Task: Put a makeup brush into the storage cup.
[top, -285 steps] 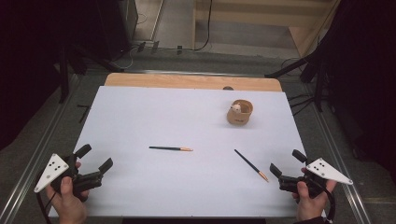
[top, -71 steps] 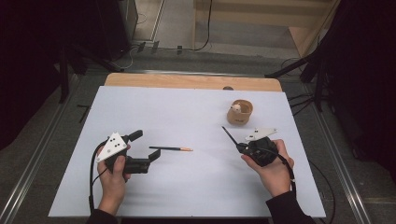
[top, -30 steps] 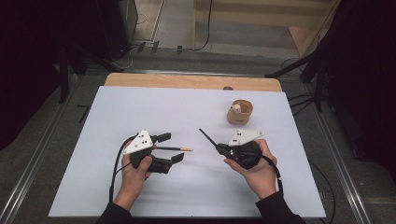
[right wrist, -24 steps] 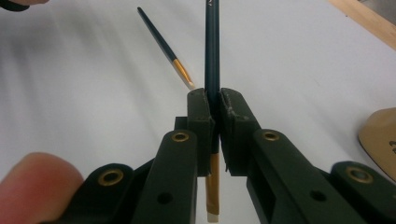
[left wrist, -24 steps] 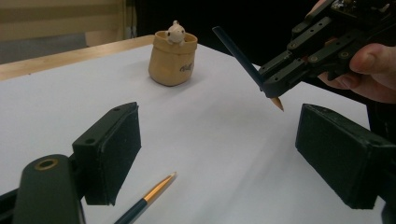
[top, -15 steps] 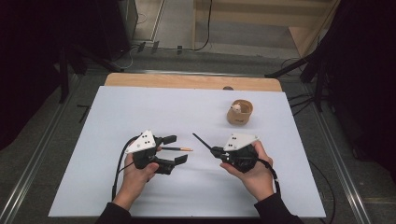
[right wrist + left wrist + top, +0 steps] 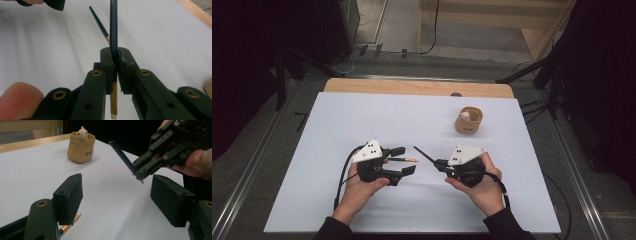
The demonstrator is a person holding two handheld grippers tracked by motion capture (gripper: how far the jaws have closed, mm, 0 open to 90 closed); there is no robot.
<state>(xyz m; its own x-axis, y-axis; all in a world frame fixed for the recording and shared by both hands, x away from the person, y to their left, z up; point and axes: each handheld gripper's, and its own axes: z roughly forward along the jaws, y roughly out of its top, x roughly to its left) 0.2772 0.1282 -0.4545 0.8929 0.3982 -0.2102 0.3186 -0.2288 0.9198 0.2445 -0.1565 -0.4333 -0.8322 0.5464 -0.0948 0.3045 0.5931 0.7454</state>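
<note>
Right gripper (image 7: 441,163) pinching a dark pencil (image 7: 424,154) tilted up off the white table (image 7: 512,200), left gripper (image 7: 404,160) jaws spread, just been closing around second pencil (image 7: 404,159) lying flat, not squeezing yet

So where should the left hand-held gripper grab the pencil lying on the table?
Grip the pencil mid-shaft, coming straight down with one jaw on each long side. It lies flat on the table between the open jaws of the left hand-held gripper, so the thin shaft is the only hold.
</note>
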